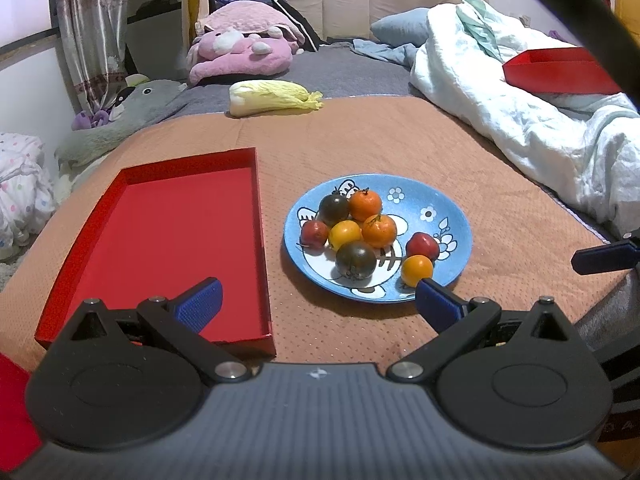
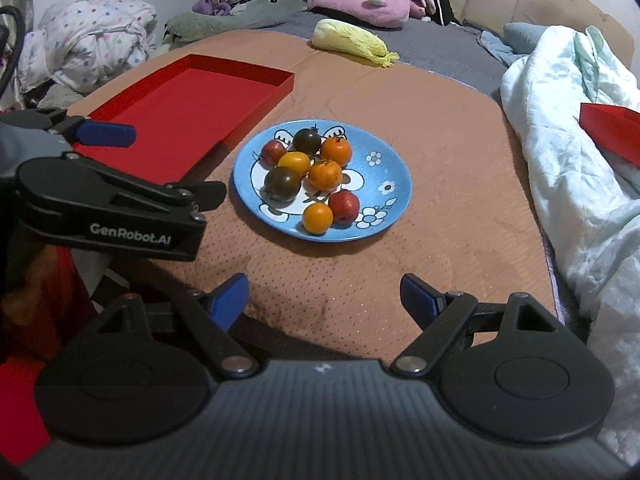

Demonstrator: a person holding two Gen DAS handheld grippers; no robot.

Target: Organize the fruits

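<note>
- Left gripper [image 1: 318, 300], black with blue ribbed finger pads: its fingers stand wide apart with nothing between them. It hovers over the near part of the orange-brown quilted blanket [image 1: 400, 140]. The left pad overlaps the near end of the red box; the right pad overlaps the near rim of the plate.
- Right gripper [image 2: 324, 300], of the same build: its fingers also stand wide apart and hold nothing. It sits above the bare blanket, short of the plate.
- Round blue ceramic plate with white flower and cartoon print [image 1: 448, 200]: it rests on the blanket, just beside the red box and apart from it.
- Fruits on the plate, eight in all:
  - two orange tangerines with stems [image 1: 365, 204], touching one another at the middle;
  - two dark green-brown tomatoes [image 1: 355, 259], one at the far side and one at the near side;
  - two yellow-orange round fruits [image 1: 417, 270], one in the cluster and one at the near rim;
  - two red round fruits [image 1: 422, 246], one at the left edge and one beside the near yellow fruit.
- Shallow rectangular red cardboard box [image 1: 168, 240]: it lies open-topped on the blanket, left of the plate, with nothing inside.
- Pale yellow napa cabbage [image 1: 272, 97]: it lies at the far edge of the blanket, well apart from the plate.
- White crumpled duvet [image 1: 520, 120]: it is heaped along the right side.
</note>
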